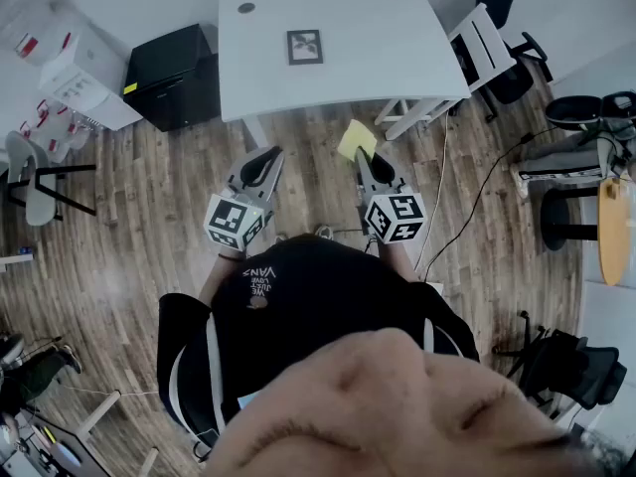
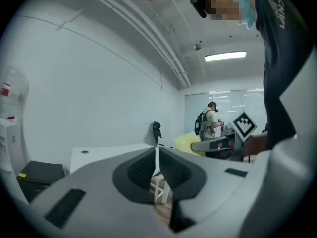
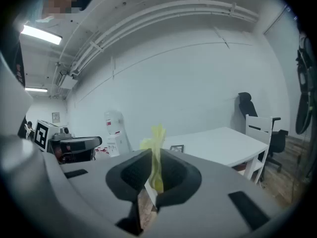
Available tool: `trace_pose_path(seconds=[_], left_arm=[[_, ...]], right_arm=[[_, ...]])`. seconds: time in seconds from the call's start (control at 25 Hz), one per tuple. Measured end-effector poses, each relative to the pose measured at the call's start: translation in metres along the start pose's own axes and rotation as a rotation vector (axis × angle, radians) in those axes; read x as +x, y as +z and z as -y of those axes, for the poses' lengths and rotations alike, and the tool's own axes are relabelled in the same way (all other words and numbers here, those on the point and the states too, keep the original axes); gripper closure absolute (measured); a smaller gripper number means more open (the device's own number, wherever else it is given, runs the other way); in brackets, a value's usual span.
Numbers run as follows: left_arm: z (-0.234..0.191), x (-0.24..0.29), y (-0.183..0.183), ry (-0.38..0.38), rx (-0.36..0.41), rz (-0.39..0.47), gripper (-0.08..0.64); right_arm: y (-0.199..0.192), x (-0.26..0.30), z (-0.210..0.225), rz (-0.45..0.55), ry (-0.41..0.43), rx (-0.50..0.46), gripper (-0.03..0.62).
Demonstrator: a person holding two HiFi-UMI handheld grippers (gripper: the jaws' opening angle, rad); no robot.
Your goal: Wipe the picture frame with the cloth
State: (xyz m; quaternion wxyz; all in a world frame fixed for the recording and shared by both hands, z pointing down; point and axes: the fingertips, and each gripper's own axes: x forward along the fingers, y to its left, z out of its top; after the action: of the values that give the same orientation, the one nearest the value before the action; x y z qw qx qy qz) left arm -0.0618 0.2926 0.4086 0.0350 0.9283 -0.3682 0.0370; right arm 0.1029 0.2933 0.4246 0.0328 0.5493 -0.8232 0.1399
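Note:
A small dark picture frame (image 1: 304, 47) lies flat on the white table (image 1: 388, 58); the right gripper view shows the picture frame (image 3: 176, 148) far off on the white table (image 3: 223, 148). My right gripper (image 1: 360, 152) is shut on a yellow cloth (image 1: 356, 139), held over the wooden floor short of the table's near edge. In the right gripper view the yellow cloth (image 3: 156, 152) sticks up from between the jaws of the right gripper (image 3: 155, 170). My left gripper (image 1: 260, 166) hangs beside it, shut on nothing. The left gripper (image 2: 157, 170) shows its jaws pressed together.
A black cabinet (image 1: 171, 76) stands left of the table, with a white water dispenser (image 1: 81, 82) beyond it. A white chair (image 1: 467, 58) and a black office chair (image 1: 507, 28) sit at the table's right. Cables (image 1: 477, 202) trail over the floor. Another person (image 2: 210, 122) stands far off.

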Motion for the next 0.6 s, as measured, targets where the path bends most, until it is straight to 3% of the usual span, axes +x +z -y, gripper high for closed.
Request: trace_pose_path(seconds=[0.6], left_arm=[[0.020,0.040,-0.008,0.056,-0.007,-0.013,0.526]], right_arm=[[0.005,0.004,0.041,0.008,0.081,0.037,0.549]])
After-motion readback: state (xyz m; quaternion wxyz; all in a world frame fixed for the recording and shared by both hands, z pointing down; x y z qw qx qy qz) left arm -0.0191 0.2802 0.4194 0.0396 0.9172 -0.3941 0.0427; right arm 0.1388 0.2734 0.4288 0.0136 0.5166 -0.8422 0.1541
